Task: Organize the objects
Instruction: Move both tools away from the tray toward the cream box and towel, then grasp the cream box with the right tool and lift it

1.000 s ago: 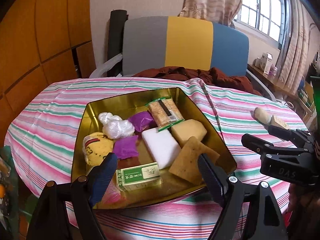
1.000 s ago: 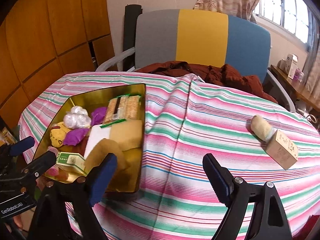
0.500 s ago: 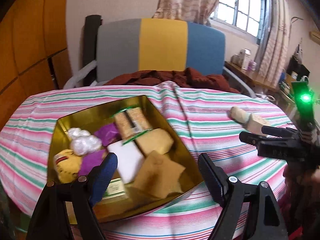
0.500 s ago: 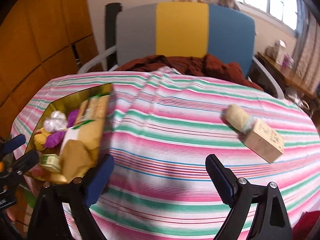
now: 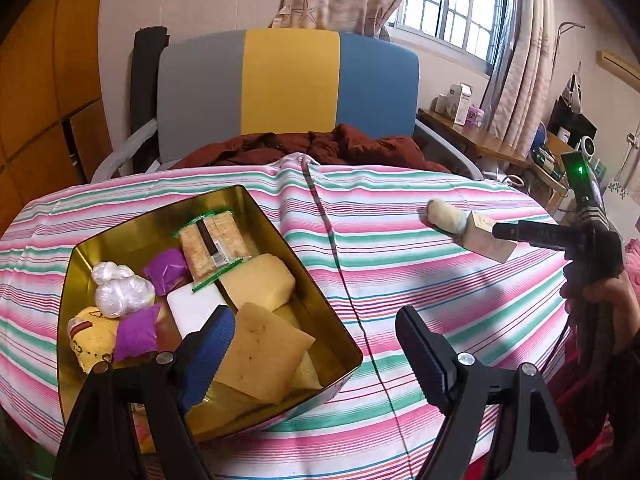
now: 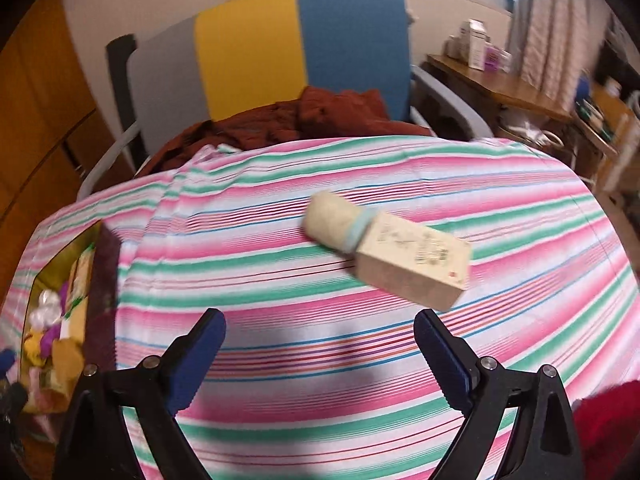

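Note:
A gold tin box [image 5: 304,280] [image 6: 105,264] sits on the striped tablecloth at the left, holding several items: sponges [image 5: 260,352], a white block [image 5: 192,308], purple pouches [image 5: 166,264], a cracker pack [image 5: 212,240]. A beige cardboard box [image 6: 412,268] [image 5: 486,238] and a cream rolled cloth [image 6: 334,220] [image 5: 444,214] lie together on the cloth to the right. My left gripper [image 5: 312,340] hangs open over the tin's near right corner, nothing in it. My right gripper [image 6: 320,344] [image 5: 520,234] is short of the cardboard box, its jaws opening with nothing between them.
The striped tablecloth [image 6: 280,360] covers a round table [image 5: 400,280]. Behind it stands a grey, yellow and blue chair [image 5: 288,84] with a brown garment [image 5: 320,148]. A wooden desk [image 6: 500,80] with small boxes is at the right, under the window. A person's hand [image 5: 612,300] holds the right gripper.
My right gripper swung right, away from the tin toward the cardboard box and cloth roll, and its jaws widened. The left gripper drifted right, so the tin now sits more to the left.

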`<state>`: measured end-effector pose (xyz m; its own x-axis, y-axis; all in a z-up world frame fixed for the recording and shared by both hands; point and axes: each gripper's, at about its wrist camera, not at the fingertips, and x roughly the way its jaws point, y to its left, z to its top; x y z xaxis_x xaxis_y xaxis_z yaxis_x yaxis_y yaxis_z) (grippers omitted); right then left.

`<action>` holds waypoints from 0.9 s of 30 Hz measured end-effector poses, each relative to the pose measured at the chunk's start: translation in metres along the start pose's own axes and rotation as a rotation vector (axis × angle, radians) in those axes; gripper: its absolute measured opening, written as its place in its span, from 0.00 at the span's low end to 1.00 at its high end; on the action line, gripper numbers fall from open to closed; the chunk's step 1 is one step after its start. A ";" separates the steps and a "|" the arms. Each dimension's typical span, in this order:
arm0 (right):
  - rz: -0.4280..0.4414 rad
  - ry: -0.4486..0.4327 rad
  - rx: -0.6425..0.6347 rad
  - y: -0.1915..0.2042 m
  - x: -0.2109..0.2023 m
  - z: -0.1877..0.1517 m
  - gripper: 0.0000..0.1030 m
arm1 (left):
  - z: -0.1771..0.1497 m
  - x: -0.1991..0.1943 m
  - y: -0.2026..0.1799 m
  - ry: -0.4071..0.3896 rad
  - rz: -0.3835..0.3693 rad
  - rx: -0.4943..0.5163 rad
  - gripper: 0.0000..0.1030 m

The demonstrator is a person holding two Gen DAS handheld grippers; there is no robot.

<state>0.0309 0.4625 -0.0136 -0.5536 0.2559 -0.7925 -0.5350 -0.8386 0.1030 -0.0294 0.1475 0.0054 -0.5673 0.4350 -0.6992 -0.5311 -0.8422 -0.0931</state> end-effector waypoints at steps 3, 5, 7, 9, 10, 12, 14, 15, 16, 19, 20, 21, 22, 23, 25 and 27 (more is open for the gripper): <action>-0.010 0.000 0.062 -0.022 0.006 -0.002 0.94 | -0.001 0.001 -0.002 0.006 0.003 0.007 0.82; -0.007 -0.001 0.113 -0.034 0.010 -0.002 0.94 | -0.001 0.003 -0.004 0.009 0.014 0.019 0.82; -0.009 -0.009 0.176 -0.048 0.013 -0.003 0.94 | 0.000 0.005 -0.007 0.014 0.027 0.033 0.82; -0.019 -0.006 0.226 -0.059 0.016 -0.004 0.94 | 0.000 0.007 -0.009 0.019 0.029 0.038 0.82; -0.016 -0.004 0.238 -0.061 0.018 -0.004 0.94 | 0.000 0.008 -0.011 0.019 0.029 0.041 0.82; -0.017 -0.008 0.248 -0.063 0.018 -0.003 0.96 | 0.000 0.010 -0.014 0.021 0.025 0.045 0.82; -0.018 -0.011 0.241 -0.062 0.018 -0.003 0.99 | -0.001 0.012 -0.018 0.030 0.024 0.060 0.82; -0.019 -0.012 0.236 -0.061 0.018 -0.003 0.99 | -0.002 0.014 -0.021 0.037 0.025 0.072 0.82; -0.018 -0.016 0.230 -0.060 0.018 -0.003 0.99 | -0.002 0.015 -0.024 0.041 0.025 0.080 0.82; -0.021 -0.026 0.221 -0.059 0.016 -0.002 0.99 | -0.001 0.016 -0.033 0.040 0.013 0.103 0.82; -0.020 -0.027 0.222 -0.059 0.016 -0.002 0.99 | 0.000 0.017 -0.036 0.039 0.009 0.113 0.82; -0.020 -0.028 0.225 -0.059 0.016 -0.002 0.99 | 0.001 0.018 -0.039 0.038 0.001 0.121 0.82; -0.026 -0.028 0.234 -0.060 0.016 -0.002 0.99 | 0.003 0.019 -0.043 0.037 -0.011 0.132 0.82; -0.026 -0.028 0.240 -0.061 0.016 -0.002 0.99 | 0.003 0.020 -0.046 0.038 -0.016 0.142 0.82; -0.024 -0.027 0.252 -0.063 0.015 -0.003 0.99 | 0.005 0.024 -0.053 0.041 -0.025 0.159 0.82; -0.022 -0.023 0.260 -0.064 0.015 -0.002 0.99 | 0.007 0.026 -0.058 0.040 -0.040 0.169 0.82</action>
<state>0.0582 0.5191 -0.0338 -0.5525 0.2864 -0.7827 -0.6919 -0.6812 0.2392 -0.0176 0.2096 -0.0022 -0.5201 0.4509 -0.7254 -0.6527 -0.7576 -0.0029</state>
